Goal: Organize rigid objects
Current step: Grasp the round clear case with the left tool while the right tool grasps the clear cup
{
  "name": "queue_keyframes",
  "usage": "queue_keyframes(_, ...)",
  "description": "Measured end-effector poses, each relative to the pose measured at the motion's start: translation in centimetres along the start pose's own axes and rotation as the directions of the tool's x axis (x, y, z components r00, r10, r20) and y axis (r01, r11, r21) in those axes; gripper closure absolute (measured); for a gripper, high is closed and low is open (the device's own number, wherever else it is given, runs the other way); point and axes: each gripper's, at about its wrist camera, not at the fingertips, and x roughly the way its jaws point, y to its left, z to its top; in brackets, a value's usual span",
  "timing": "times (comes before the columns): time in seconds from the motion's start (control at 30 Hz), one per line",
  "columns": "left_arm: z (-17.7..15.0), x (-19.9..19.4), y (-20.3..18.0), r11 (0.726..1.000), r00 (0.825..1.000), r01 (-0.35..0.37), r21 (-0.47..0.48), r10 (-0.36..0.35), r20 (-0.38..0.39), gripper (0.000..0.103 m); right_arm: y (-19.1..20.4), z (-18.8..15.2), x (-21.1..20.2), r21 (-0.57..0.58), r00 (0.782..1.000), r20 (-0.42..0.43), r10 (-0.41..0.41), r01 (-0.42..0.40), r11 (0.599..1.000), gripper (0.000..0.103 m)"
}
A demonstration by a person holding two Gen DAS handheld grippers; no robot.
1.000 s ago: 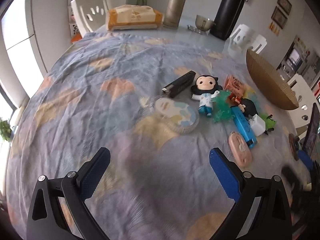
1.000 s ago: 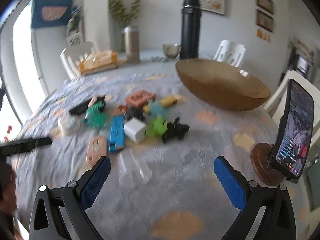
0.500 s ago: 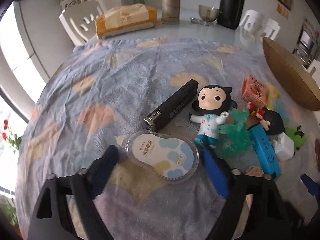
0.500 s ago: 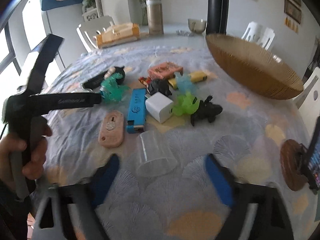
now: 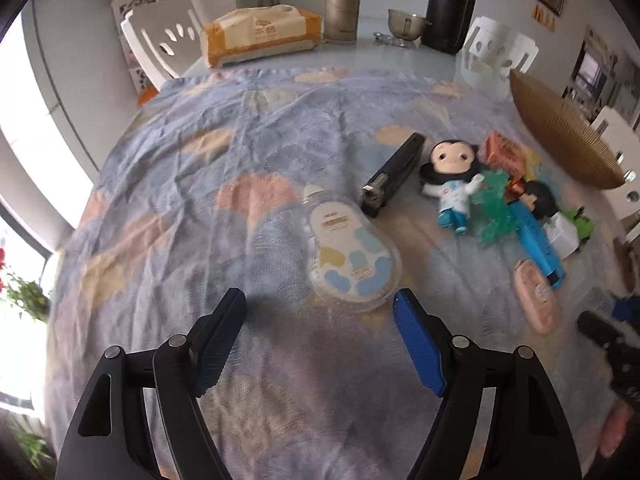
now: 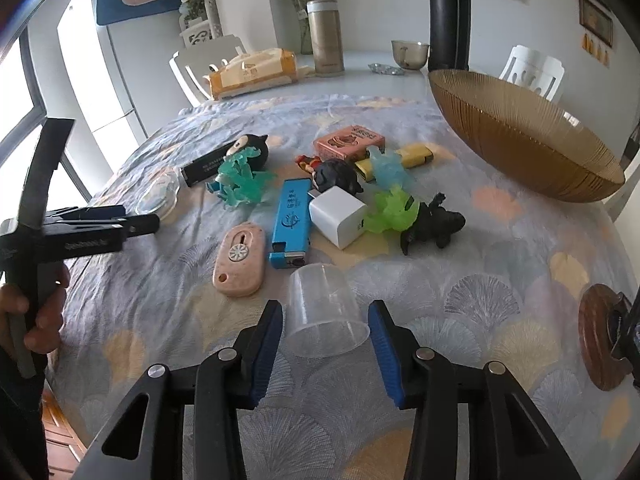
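A pile of small rigid objects lies on the patterned tablecloth. My left gripper is open, just short of a clear oval case with a pastel label; beyond it lie a black stapler and a doll figure. My right gripper is open, its fingers on either side of a clear plastic cup lying on its side, not touching it. A pink oval item, a blue lighter, a white charger cube and green and black toys lie behind. A brown ribbed bowl stands at the right.
A phone on a round wooden stand sits at the right edge. A tissue pack, a metal flask, a black thermos and a small steel cup stand at the far end. White chairs surround the table.
Both grippers have moved forward and lower: the left up to the clear oval case, the right until its fingers flank the clear cup. Both jaws have narrowed but stay open.
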Motion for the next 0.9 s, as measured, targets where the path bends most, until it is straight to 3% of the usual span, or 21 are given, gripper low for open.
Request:
queue_keyframes(0.07,0.6,0.3,-0.7,1.0,1.0,0.004,0.008,-0.004,0.007,0.025,-0.1,0.0,0.3,0.002,1.0,-0.017,0.009,-0.009,1.0,0.059)
queue_keyframes(0.1,0.8,0.6,-0.9,1.0,1.0,-0.004,0.008,0.004,0.009,0.025,-0.1,0.0,0.3,-0.001,1.0,-0.015,0.008,-0.008,1.0,0.055)
queue_keyframes(0.13,1.1,1.1,-1.2,1.0,1.0,-0.016,0.005,0.016,0.008,0.025,0.0,-0.1,0.4,-0.006,1.0,-0.016,-0.002,0.002,1.0,0.044)
queue_keyframes(0.2,1.6,1.7,-1.5,0.998,0.998,-0.057,0.005,0.057,0.029,0.03,0.2,0.0,0.4,-0.015,1.0,-0.016,-0.021,0.021,1.0,0.041)
queue_keyframes(0.27,1.6,1.5,-1.6,0.998,0.997,-0.055,0.009,0.054,0.053,0.056,0.6,-0.1,0.5,-0.035,0.999,-0.015,-0.033,0.033,0.999,0.041)
queue_keyframes(0.4,1.0,0.6,-1.1,0.999,0.997,-0.042,0.0,0.042,0.071,0.057,1.3,-0.3,0.6,-0.068,0.997,-0.01,-0.073,0.072,0.995,0.064)
queue_keyframes(0.53,0.3,-1.3,-1.2,0.999,0.993,-0.033,0.002,0.033,0.115,0.057,1.5,-0.4,-0.5,-0.069,0.992,0.053,-0.113,0.116,0.991,0.064)
queue_keyframes(0.67,1.1,-4.5,-3.2,0.998,0.981,0.002,0.062,-0.014,0.195,0.057,0.7,-0.2,-1.9,-0.018,0.992,0.079,-0.096,0.098,0.995,0.064)
queue_keyframes(0.77,2.8,-6.9,-5.5,0.992,0.965,0.06,0.114,-0.087,0.249,0.057,-0.8,1.0,-4.0,0.037,0.986,0.123,-0.111,0.107,0.994,0.064)
queue_keyframes(0.9,6.7,-8.7,-9.7,0.97,0.936,0.151,0.191,-0.202,0.289,0.057,-3.3,4.1,-8.1,0.117,0.958,0.215,-0.19,0.167,0.979,0.064)
